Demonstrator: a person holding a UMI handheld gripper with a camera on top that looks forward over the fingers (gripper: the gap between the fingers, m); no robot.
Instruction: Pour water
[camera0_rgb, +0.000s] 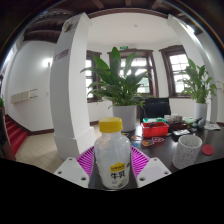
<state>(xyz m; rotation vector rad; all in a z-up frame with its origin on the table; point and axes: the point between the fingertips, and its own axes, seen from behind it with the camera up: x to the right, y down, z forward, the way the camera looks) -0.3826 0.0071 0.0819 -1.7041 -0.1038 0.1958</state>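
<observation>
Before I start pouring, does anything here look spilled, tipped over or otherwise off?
Nothing stands out. The bottle with the yellow cap stands upright between the fingers of the gripper, cap still on. The white cup beside it sits upright on the table, and no spilled liquid shows.

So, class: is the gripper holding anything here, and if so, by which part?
The gripper is shut on the yellow-capped bottle; its pink pads press the lower body at either side, around the label, well below the cap.

Yellow-capped bottle (112, 157) — upright, label facing camera.
</observation>
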